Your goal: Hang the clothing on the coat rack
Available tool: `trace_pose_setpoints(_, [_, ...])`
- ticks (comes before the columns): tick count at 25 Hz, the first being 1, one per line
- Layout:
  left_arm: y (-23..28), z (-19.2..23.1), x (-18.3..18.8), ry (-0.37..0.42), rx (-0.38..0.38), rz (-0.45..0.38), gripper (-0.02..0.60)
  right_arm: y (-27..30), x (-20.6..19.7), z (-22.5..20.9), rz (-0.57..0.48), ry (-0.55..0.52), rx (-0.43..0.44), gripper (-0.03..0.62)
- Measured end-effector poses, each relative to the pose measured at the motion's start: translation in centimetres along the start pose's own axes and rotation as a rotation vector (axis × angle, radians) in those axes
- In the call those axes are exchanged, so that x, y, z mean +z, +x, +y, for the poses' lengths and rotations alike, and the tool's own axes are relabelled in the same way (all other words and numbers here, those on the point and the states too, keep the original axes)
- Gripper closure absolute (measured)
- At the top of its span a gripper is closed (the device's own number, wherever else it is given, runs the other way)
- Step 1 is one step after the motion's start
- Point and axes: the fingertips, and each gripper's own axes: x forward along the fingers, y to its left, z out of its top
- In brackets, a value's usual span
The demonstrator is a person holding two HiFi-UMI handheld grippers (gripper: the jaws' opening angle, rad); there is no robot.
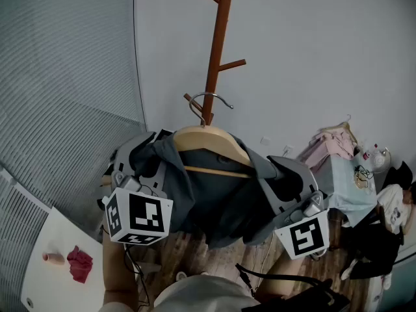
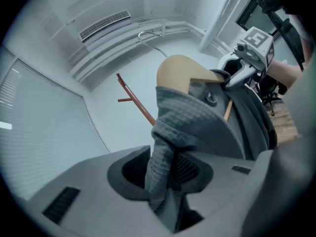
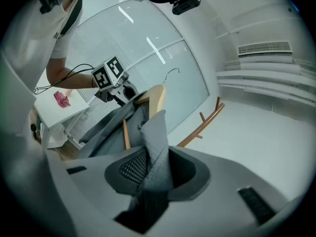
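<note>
A grey garment (image 1: 218, 200) hangs over a wooden hanger (image 1: 208, 138) with a metal hook (image 1: 211, 99). The hook is right beside the brown coat rack (image 1: 218, 44), close to a low peg; I cannot tell whether it rests on it. My left gripper (image 1: 140, 161) is shut on the garment's left shoulder, with waffle fabric (image 2: 165, 132) pinched between the pads of the left gripper (image 2: 160, 169). My right gripper (image 1: 289, 187) is shut on the right shoulder, and grey cloth (image 3: 155, 137) fills the gap of the right gripper (image 3: 155, 169). The hanger (image 2: 177, 70) shows in both gripper views.
A white table (image 1: 45, 278) at lower left carries a pink cloth (image 1: 79, 263). A table with piled clothes (image 1: 338, 145) stands at right by the wall. Window blinds (image 1: 58, 83) cover the left wall. Cables trail over the wooden floor (image 1: 221, 259) below.
</note>
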Motion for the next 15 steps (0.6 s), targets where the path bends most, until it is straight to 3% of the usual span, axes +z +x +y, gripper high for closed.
trace_pose_setpoints(15, [-0.3, -0.5, -1.2, -0.006, -0.026, 0.034, 0.457, 0.3, 0.1, 1.0, 0.006, 0.024, 0.034, 0.476])
